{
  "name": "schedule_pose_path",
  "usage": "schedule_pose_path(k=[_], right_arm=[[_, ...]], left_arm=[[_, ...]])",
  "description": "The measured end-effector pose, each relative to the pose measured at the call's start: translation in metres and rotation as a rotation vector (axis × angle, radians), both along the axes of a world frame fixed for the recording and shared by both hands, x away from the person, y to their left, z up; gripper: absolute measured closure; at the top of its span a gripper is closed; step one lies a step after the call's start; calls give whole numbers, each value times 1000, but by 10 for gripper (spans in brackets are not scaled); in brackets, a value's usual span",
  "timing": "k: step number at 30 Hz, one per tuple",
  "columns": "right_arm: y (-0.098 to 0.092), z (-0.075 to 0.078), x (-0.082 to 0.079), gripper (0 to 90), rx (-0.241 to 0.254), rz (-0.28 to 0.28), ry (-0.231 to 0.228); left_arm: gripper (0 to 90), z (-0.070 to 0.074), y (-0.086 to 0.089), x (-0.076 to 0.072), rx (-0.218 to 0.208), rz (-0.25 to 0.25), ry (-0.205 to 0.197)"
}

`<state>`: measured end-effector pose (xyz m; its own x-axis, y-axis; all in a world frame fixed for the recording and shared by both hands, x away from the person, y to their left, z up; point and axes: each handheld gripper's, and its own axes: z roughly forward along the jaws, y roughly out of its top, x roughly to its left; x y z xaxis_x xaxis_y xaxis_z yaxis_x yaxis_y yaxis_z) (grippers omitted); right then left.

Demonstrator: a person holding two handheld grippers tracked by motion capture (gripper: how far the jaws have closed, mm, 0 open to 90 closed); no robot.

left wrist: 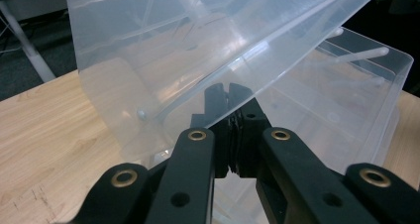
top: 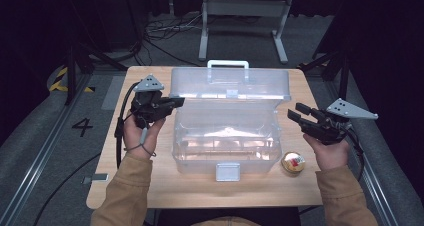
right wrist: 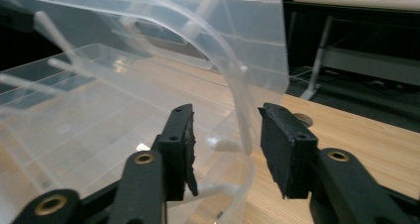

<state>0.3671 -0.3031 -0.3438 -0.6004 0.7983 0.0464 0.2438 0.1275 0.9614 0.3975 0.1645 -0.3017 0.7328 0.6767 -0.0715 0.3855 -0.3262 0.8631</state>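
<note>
A clear plastic toolbox [top: 225,141] stands open in the middle of the wooden table [top: 150,186], its lid [top: 230,83] raised at the back. My left gripper [top: 177,102] is at the lid's left edge, and in the left gripper view the gripper [left wrist: 229,92] is shut on that edge of the lid [left wrist: 163,50]. My right gripper [top: 295,111] is open just off the box's right side. In the right gripper view the lid's curved corner [right wrist: 237,85] runs between the spread jaws of the gripper [right wrist: 225,120] without touching them.
A small round gold object with a red spot [top: 293,163] lies on the table by the box's front right corner. The box has a white handle [top: 228,64] on the lid and a grey latch [top: 227,172] at the front. A metal frame [top: 245,11] stands on the floor behind the table.
</note>
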Motion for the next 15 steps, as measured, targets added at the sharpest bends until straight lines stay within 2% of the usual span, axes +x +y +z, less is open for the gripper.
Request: schedule_pose_path(k=[2,6,9,14,15], right_arm=[[3,0,1,535,5,-20,10],[12,2,4,506,-53,-76,1],[14,7,6,486,-47,-93,-7],[19,13,11,472,-68,-101,-8],[22,15,14,468,-86,-107,-12]], left_arm=[[866,0,0,1,2,-4,-1],[862,-1,2,1,-20,-15,9],[855,-1,2,2,-25,-18,11],[848,-1,1,0,-26,-16,10],[847,-2,1,-1,-29,-17,12]])
